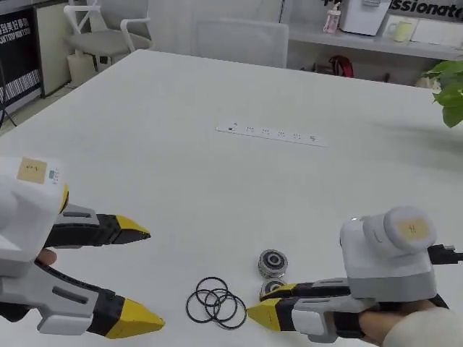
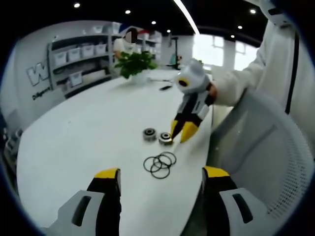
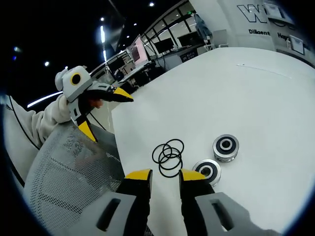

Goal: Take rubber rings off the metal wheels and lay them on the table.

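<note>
Rings (image 1: 215,301) lie on the table (image 1: 217,94), just left of the wheels (image 1: 273,262).

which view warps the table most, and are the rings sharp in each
Head view: lines straight, light soft and even, rubber rings sharp. Left gripper view: fisheye bows the table edge, rings small but clear. Right gripper view: similar bowing, rings crisp.
</note>
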`<state>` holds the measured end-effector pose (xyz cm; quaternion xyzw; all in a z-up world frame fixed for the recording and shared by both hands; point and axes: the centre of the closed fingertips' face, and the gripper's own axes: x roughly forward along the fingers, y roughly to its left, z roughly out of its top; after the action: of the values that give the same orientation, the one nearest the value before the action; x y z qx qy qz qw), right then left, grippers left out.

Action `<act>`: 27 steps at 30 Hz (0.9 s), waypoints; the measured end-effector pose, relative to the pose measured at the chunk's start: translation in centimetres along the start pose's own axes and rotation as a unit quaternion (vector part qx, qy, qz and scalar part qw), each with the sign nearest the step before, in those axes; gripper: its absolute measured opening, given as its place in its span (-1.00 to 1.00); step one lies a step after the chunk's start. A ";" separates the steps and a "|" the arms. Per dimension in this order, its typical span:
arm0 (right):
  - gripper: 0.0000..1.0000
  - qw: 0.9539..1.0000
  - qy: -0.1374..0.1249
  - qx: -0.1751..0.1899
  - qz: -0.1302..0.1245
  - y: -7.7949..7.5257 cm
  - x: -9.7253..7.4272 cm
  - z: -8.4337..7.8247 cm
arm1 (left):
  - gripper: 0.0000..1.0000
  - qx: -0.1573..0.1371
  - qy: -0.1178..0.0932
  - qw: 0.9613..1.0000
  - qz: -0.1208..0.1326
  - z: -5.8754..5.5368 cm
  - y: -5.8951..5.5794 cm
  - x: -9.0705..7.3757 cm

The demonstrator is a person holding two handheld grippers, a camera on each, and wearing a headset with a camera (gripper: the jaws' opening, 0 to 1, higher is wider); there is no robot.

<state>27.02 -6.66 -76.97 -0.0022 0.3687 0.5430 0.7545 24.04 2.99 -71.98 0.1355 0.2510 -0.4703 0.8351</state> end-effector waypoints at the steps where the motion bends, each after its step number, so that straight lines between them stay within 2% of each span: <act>1: -0.56 1.000 -0.006 -0.004 -0.004 0.1 -0.2 0.3 | 0.37 0.000 0.000 1.000 -0.002 0.0 -0.1 0.0; 8: -0.27 0.999 -0.032 -0.021 -0.022 0.6 -2.0 1.3 | 0.40 -0.001 -0.003 1.000 -0.015 0.1 -0.8 0.2; 12: -0.07 0.999 -0.038 -0.026 -0.028 0.8 -3.1 1.1 | 0.41 -0.027 -0.011 0.999 -0.016 0.0 -0.4 -0.1; 15: 0.05 0.998 -0.045 -0.026 -0.037 0.9 -3.9 0.9 | 0.44 -0.035 -0.016 0.999 -0.012 0.0 -0.1 -0.3; 20: 0.21 0.996 -0.067 -0.022 -0.055 0.9 -5.4 0.9 | 0.52 -0.031 -0.021 0.999 -0.020 -0.2 0.0 -0.5; 23: 0.32 0.995 -0.067 -0.021 -0.069 0.9 -5.8 0.5 | 0.59 -0.026 -0.019 0.999 -0.027 -0.3 0.0 -0.7; 27: 0.46 0.994 -0.070 -0.020 -0.084 1.1 -6.5 -0.3 | 0.69 -0.021 -0.027 0.999 -0.029 -0.2 0.4 -1.6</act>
<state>25.01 -11.66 -73.13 -0.0098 0.3027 0.4840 0.8210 23.67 4.47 -71.32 0.0982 0.2421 -0.4929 0.8300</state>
